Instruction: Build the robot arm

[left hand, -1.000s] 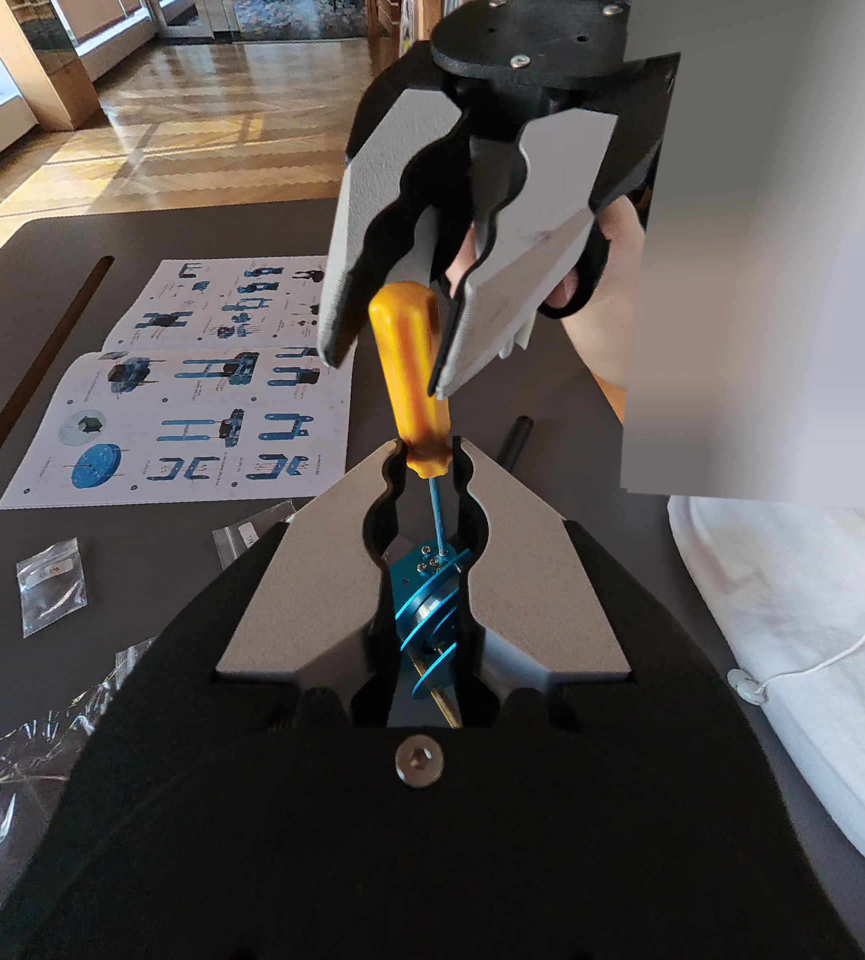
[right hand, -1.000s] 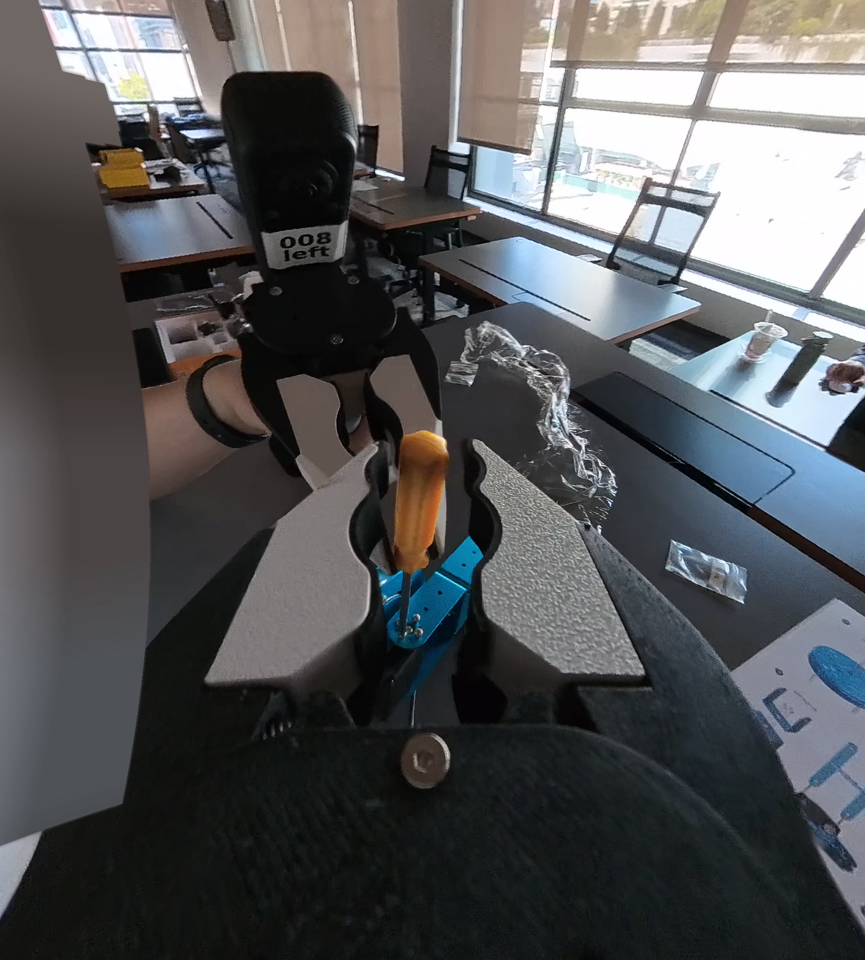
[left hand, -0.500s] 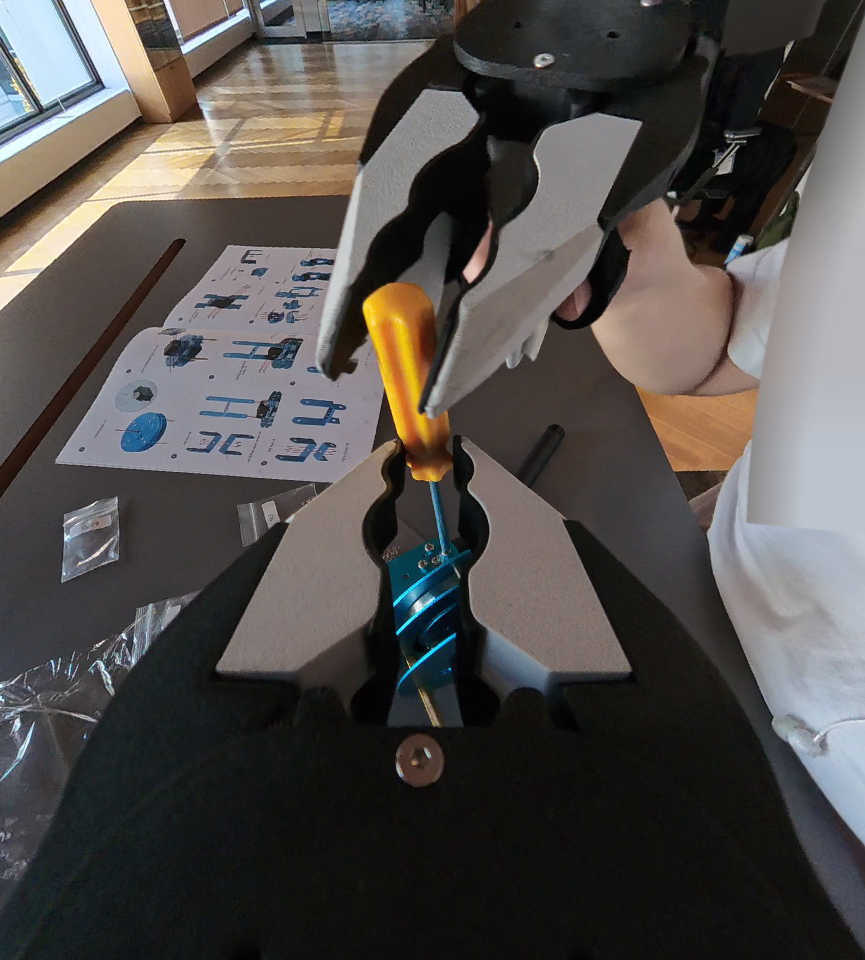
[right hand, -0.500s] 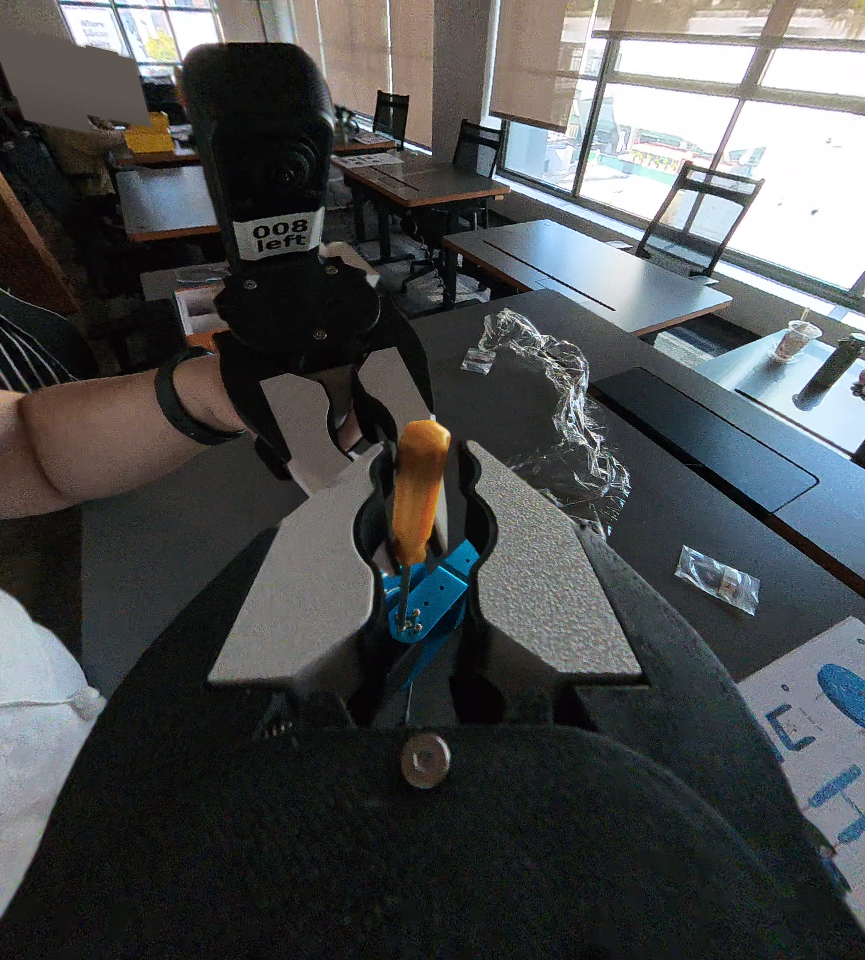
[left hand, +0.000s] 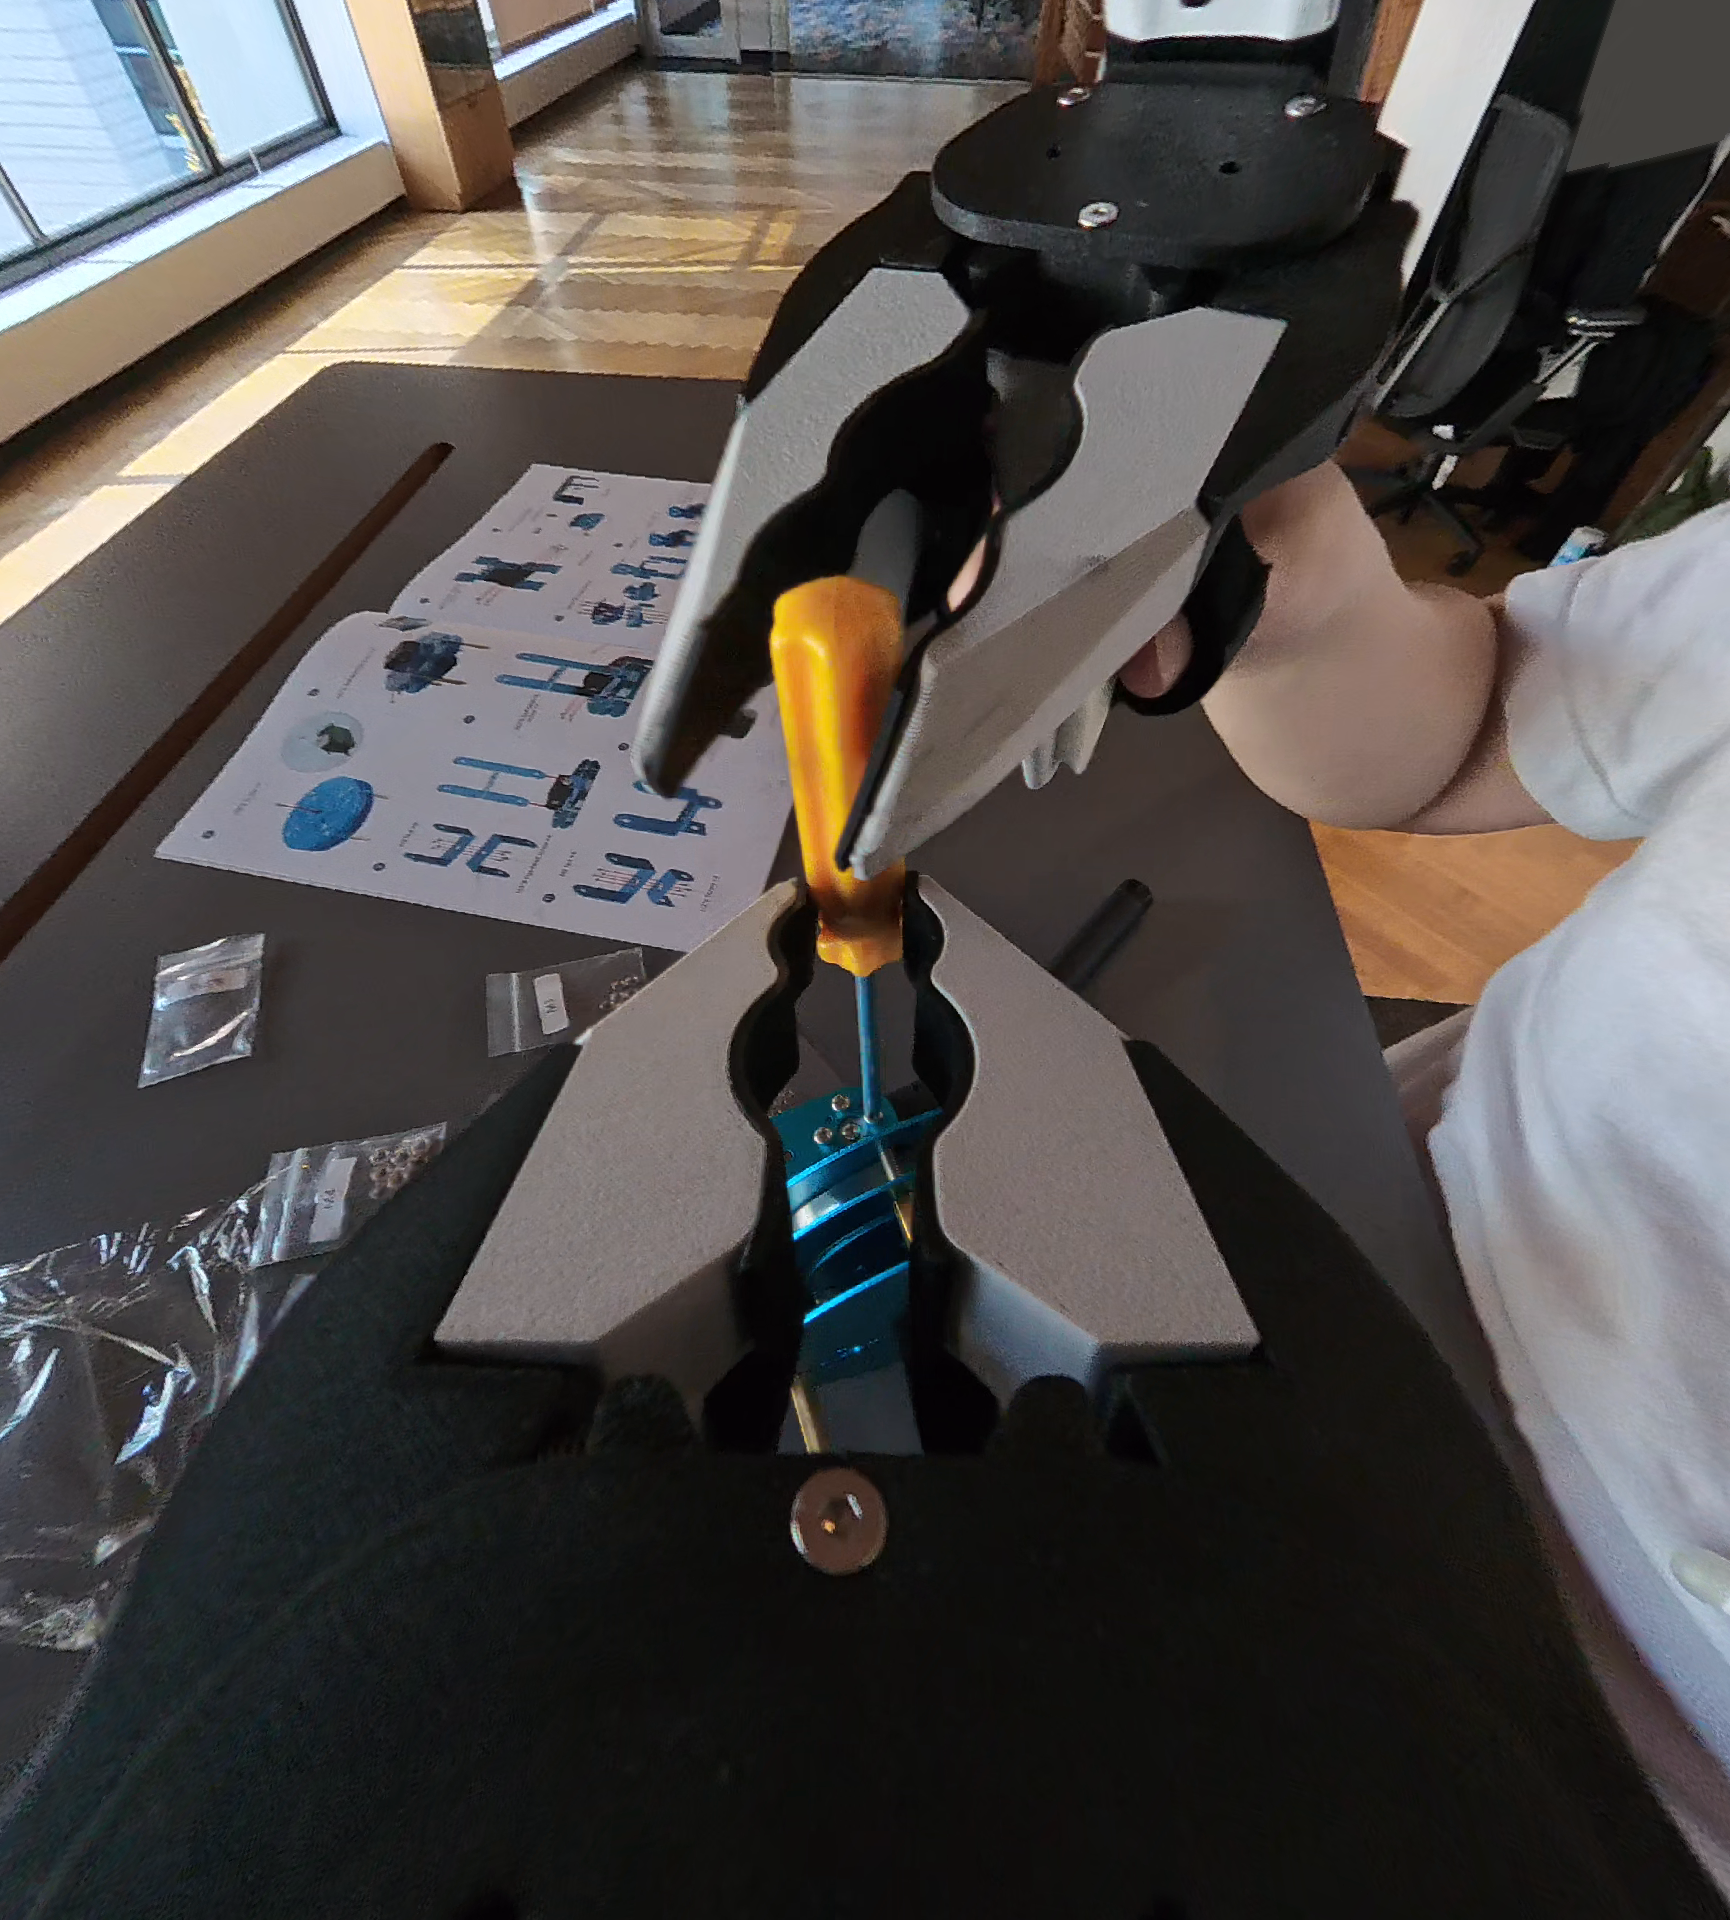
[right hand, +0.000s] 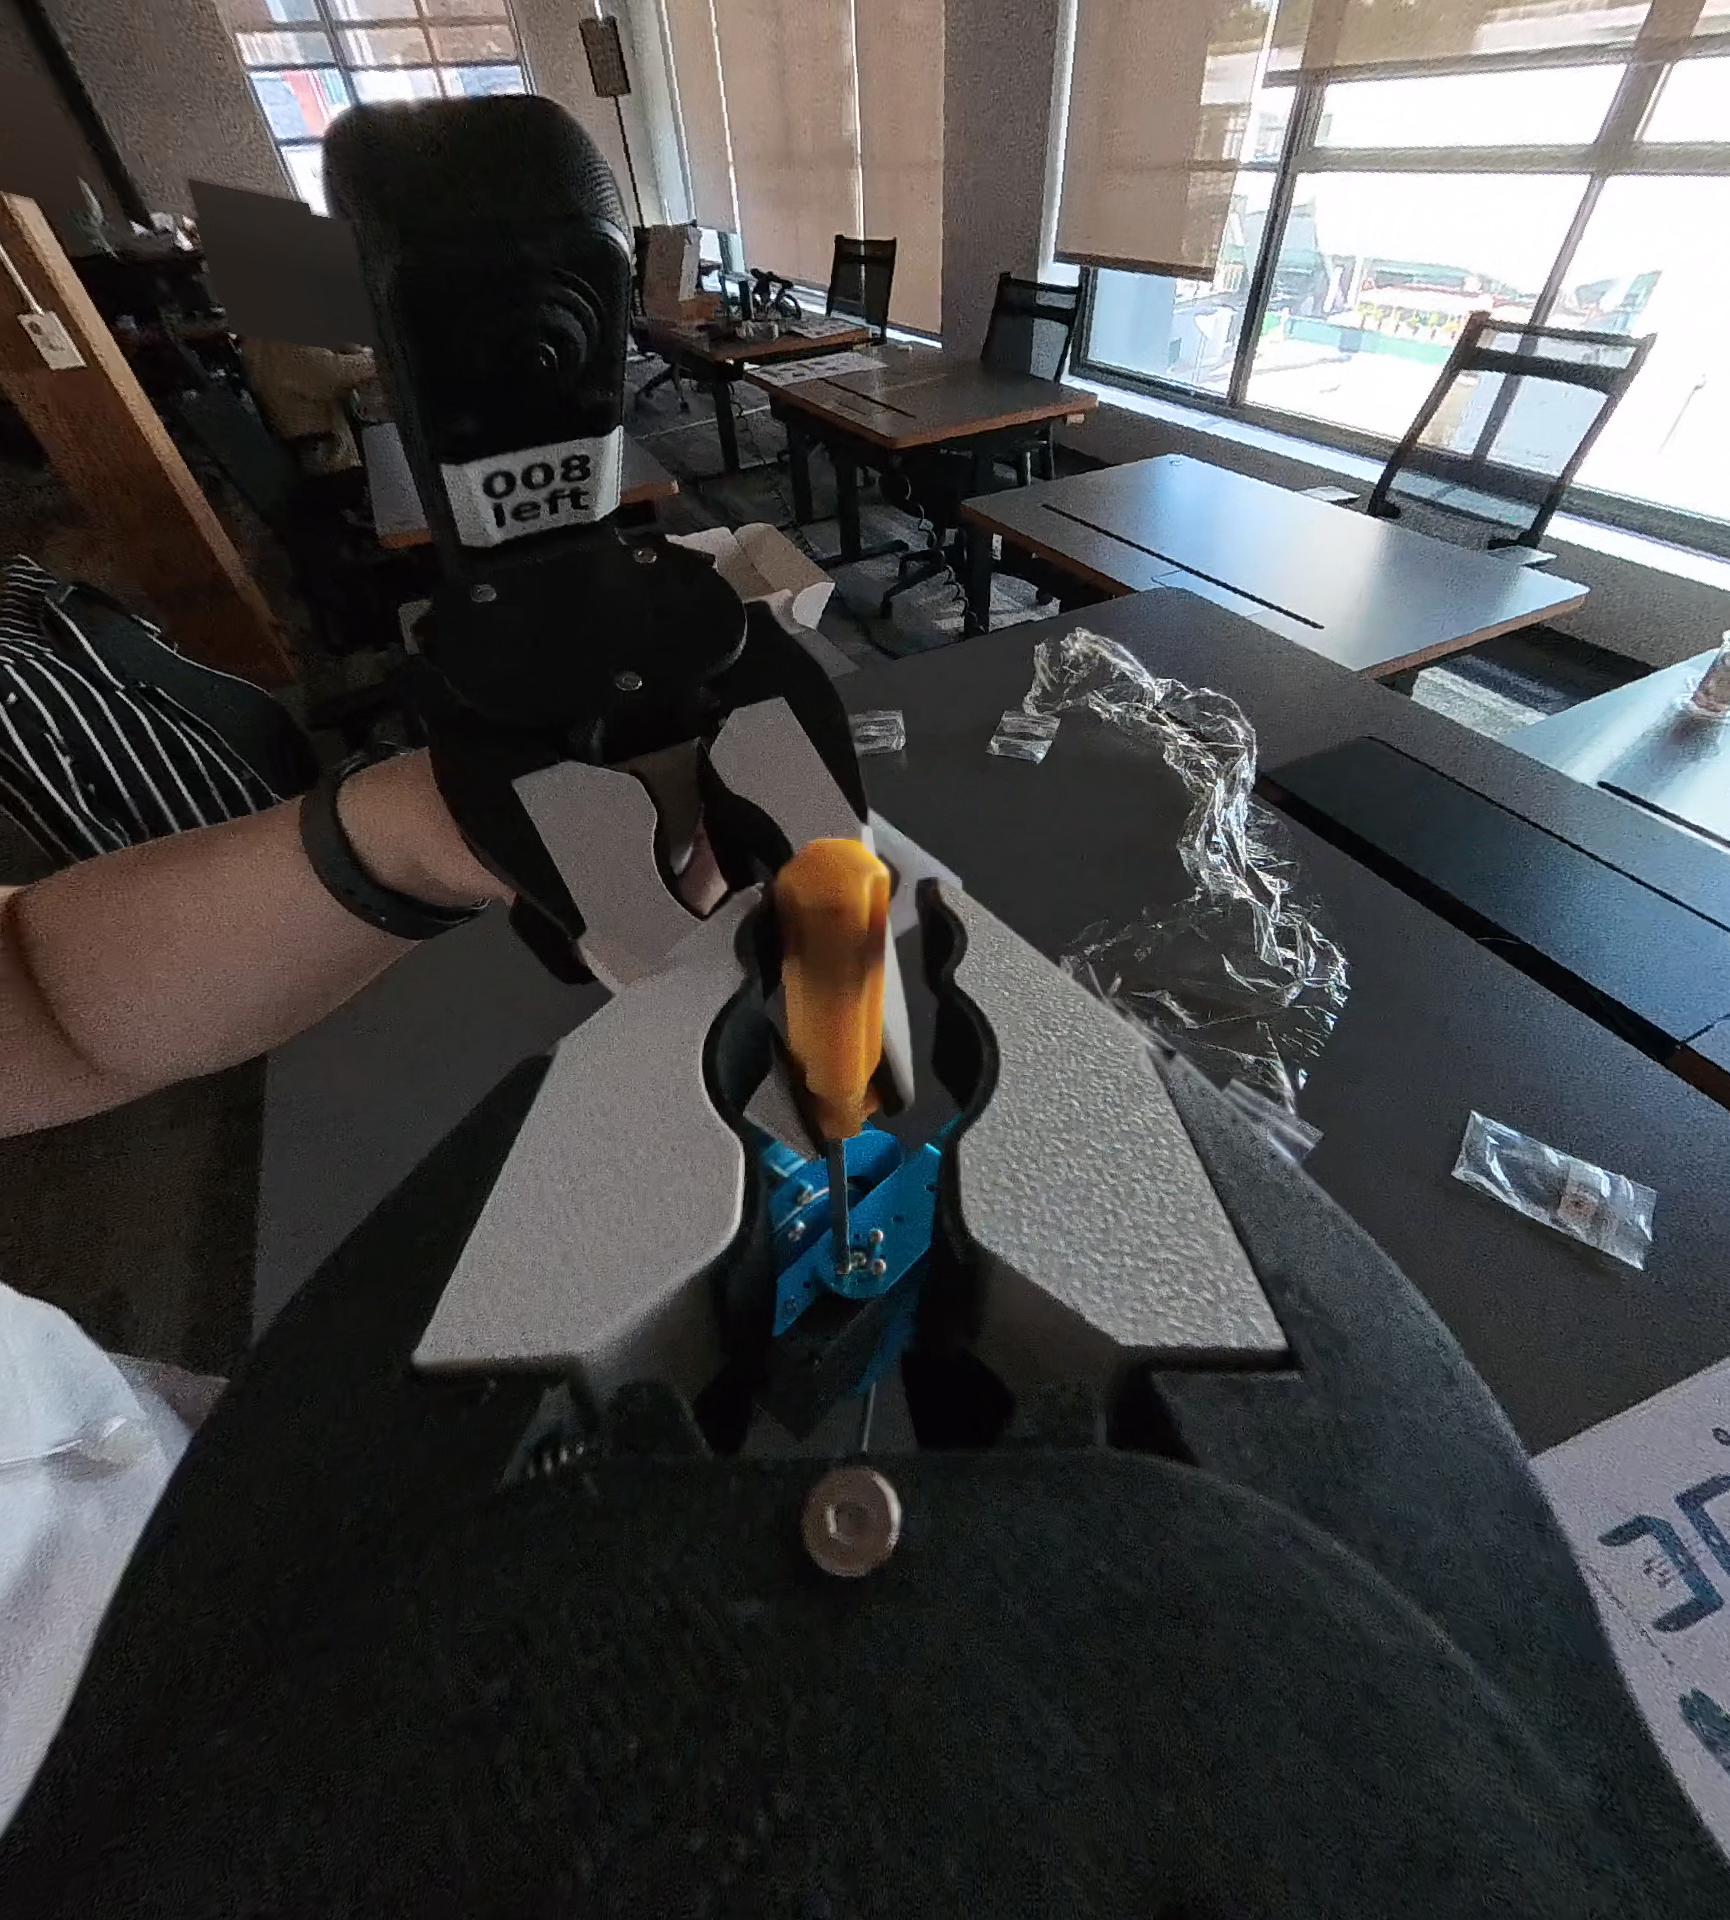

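Note:
My left gripper [left hand: 850, 894] is shut on a small blue metal assembly [left hand: 845, 1174] and holds it above the dark table [left hand: 113, 727]. My right gripper [right hand: 840, 904] is shut on the orange handle of a screwdriver [right hand: 830, 997]. In the left wrist view the right gripper [left hand: 762, 816] comes down from above and faces my left one, with the screwdriver [left hand: 830, 727] pointing down. Its thin shaft ends among small screws on top of the blue assembly [right hand: 861, 1226].
An open instruction sheet [left hand: 487, 769] lies on the table beyond the grippers. Small clear bags [left hand: 201, 1008] [left hand: 560, 1003] and crumpled clear plastic [left hand: 19, 1403] lie at the left. A black rod [left hand: 1100, 925] lies near the right edge. A person's white shirt [left hand: 1619, 1039] is close at the right.
Both grippers have swung together, so the table and sheet sit differently in view. The screwdriver stays on the blue assembly and both holds are unchanged.

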